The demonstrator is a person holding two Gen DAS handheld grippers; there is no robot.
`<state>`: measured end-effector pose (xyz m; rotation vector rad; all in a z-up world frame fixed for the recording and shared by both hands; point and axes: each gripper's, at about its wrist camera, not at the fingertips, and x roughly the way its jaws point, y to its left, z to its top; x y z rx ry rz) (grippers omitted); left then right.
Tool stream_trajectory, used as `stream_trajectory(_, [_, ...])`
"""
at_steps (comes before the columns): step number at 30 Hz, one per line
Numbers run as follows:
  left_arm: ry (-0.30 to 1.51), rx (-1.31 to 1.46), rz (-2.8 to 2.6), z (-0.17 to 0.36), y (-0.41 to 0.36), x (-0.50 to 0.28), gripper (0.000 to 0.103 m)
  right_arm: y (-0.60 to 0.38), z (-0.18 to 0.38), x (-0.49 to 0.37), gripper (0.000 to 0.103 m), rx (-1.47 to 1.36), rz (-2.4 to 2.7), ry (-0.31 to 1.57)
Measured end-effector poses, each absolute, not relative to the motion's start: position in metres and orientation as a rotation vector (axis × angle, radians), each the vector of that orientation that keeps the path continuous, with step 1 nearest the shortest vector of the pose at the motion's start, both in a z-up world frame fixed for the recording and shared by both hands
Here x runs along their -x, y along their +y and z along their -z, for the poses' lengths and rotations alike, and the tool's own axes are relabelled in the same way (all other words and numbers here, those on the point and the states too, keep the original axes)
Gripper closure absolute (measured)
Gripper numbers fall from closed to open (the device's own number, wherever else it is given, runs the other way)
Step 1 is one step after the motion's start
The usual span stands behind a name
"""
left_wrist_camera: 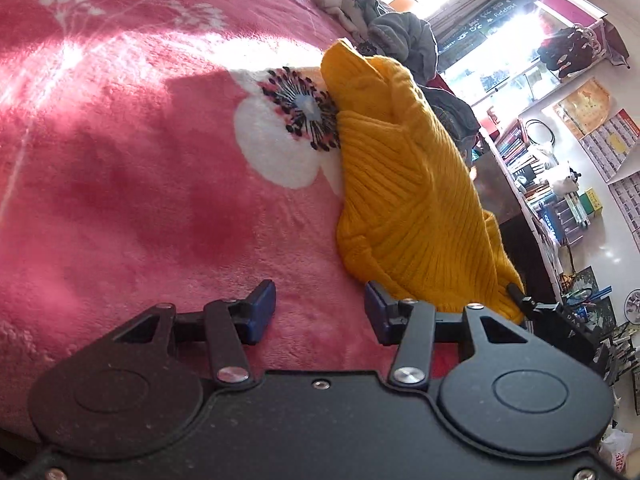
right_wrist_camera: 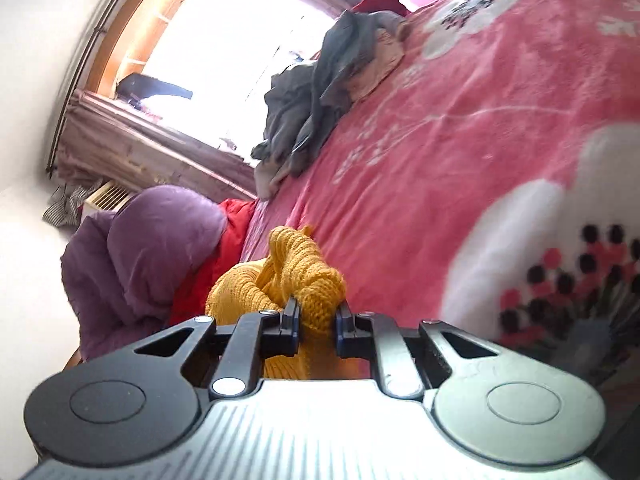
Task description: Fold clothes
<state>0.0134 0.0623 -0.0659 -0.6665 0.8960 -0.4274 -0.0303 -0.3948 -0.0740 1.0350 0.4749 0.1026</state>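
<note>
Yellow ribbed knit, the sweater [left_wrist_camera: 404,196], lies bunched on the pink blanket [left_wrist_camera: 140,184] in the left wrist view, its long axis running away from the left gripper [left_wrist_camera: 320,314], whose jaws stand apart and hold nothing, the sweater touching its right-side finger. In the right wrist view the right gripper [right_wrist_camera: 318,320] is clamped on a thick fold of the sweater [right_wrist_camera: 304,276], probably near one end, so the right hand is nearer.

sweater [left_wrist_camera: 408,200]: 1 | blanket [left_wrist_camera: 140,160]: 1 | hand-held gripper [left_wrist_camera: 320,312]: 2 | clothes pile [right_wrist_camera: 316,92]: 1
</note>
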Motion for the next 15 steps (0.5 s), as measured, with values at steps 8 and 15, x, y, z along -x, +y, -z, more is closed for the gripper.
stream_trajectory(8, [0.903, 0.765, 0.452, 0.074, 0.042, -0.030, 0.056, -0.409, 0.084, 0.029, 0.085, -1.028, -0.037, 0.484])
stream_trajectory(15, [0.894, 0.873, 0.452, 0.086, 0.027, -0.058, 0.056, -0.415, 0.093, 0.026, 0.084, -1.008, 0.012, 0.508])
